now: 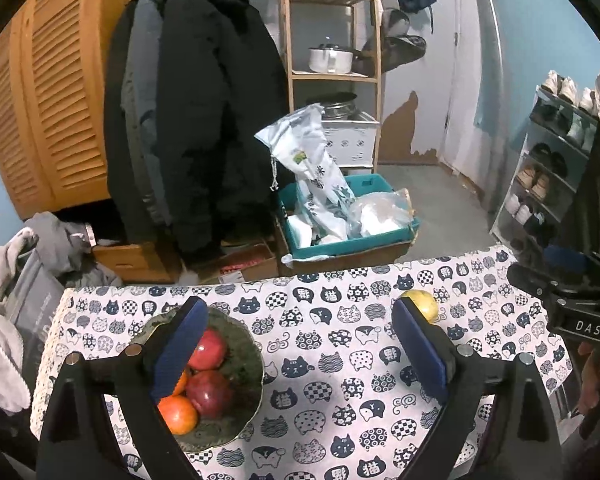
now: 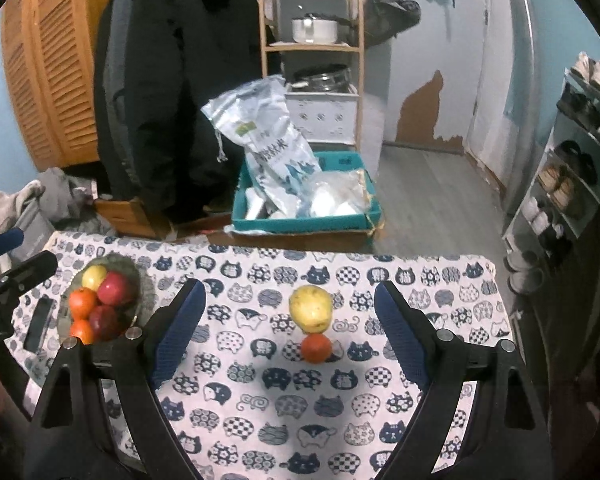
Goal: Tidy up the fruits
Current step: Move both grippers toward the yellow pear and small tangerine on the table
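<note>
A dark green bowl (image 1: 249,364) on the left of the cat-print tablecloth (image 1: 340,384) holds red apples (image 1: 209,394) and oranges (image 1: 178,414). My left gripper (image 1: 296,306) stands open just right of the bowl, its left finger in front of the fruit and nothing between its jaws. In the right wrist view a yellow fruit (image 2: 310,307) and an orange (image 2: 316,348) lie loose on the cloth, touching, ahead of my open right gripper (image 2: 288,285). The bowl (image 2: 142,280) there also shows a yellow apple (image 2: 93,276). The yellow fruit (image 1: 425,304) peeks out behind my left gripper's right finger.
The right gripper's body (image 1: 572,308) and a hand are at the right edge of the left wrist view. Beyond the table's far edge stand a teal crate (image 2: 300,220) with bags, dark coats (image 2: 172,92) and a wooden shelf. A shoe rack (image 2: 572,176) lines the right wall.
</note>
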`<state>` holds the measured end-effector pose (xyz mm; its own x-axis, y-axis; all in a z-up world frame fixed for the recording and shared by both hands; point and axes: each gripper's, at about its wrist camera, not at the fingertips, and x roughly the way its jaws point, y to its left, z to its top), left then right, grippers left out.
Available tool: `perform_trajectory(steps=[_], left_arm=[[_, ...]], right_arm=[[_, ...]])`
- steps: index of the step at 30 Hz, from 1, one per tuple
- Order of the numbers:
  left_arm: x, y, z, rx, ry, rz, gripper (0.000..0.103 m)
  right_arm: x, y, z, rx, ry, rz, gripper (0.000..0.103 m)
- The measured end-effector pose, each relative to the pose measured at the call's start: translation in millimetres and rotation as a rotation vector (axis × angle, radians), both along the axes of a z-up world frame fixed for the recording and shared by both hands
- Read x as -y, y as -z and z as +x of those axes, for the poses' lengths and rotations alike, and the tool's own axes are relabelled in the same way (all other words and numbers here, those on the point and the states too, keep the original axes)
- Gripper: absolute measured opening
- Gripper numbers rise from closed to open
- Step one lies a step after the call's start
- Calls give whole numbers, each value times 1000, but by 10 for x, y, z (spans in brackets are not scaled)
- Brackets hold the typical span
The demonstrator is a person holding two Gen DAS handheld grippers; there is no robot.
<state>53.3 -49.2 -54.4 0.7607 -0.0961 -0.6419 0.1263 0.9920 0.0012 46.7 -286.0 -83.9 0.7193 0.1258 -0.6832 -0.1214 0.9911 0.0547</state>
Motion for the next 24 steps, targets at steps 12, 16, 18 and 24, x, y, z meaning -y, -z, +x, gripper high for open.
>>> perform_trajectory(steps=[12, 16, 18, 24], left_arm=[[186, 281, 353, -65, 0, 22, 94], [175, 462, 542, -115, -23, 13, 94], [169, 557, 634, -139, -31, 4, 94], [164, 881, 932, -211, -57, 0, 94]], right_arm=[[149, 278, 259, -77, 30, 9, 86], [161, 439, 418, -124, 27, 13, 86], [155, 580, 540, -162, 25, 11, 86], [121, 977, 844, -261, 9, 11, 86]])
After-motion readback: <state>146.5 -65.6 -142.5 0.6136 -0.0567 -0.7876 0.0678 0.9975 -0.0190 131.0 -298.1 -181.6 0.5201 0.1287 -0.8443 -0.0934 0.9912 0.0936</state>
